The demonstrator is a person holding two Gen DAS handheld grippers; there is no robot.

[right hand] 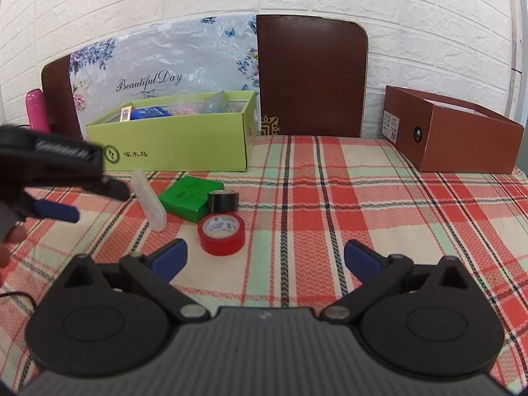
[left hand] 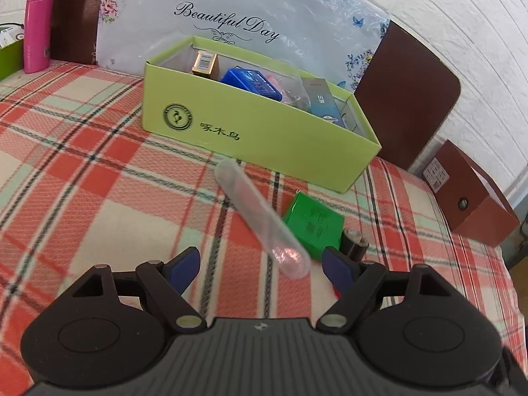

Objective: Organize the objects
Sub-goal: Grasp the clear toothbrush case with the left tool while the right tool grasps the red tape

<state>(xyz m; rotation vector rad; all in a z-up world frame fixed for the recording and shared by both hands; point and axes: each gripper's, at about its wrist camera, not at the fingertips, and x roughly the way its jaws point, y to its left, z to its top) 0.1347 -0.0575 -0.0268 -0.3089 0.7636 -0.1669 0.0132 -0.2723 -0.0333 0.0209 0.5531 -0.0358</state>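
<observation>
Left gripper [left hand: 260, 265] jaws wide apart, nothing held. It hangs over the near end of the clear tube [left hand: 260, 211], which lies on the plaid cloth [left hand: 82, 165] with its far end close to the green box [left hand: 257, 132]. The pads flank the tube's rounded end but don't touch it, as far as I can tell.

Right gripper [right hand: 265, 259] also spread wide and empty, above bare cloth to the right of the red tape [right hand: 221, 233].

Loose items, all clustered in front of the green box:
- tube, angled across the cloth
- green carton [right hand: 190, 196], flat, just right of the tube
- black tape [right hand: 223, 200], touching or just beside the carton's right corner
- red tape, near edge of the cluster

The green box already holds a blue pack [left hand: 250, 82] and several small cartons. The brown box [right hand: 462, 135] sits well apart at the right; contents not visible.

Step, by my read: approach for picking the tube, likely destined for the green box. Sorting is partly done, four items left out.

Next move needs:
- the left gripper lowered so the pads bracket the tube across its width, not along it
- a gentle close, since the tube is smooth and round and may roll or squirt out
- clearance from the green carton next to the right-hand finger [left hand: 336, 264]
</observation>
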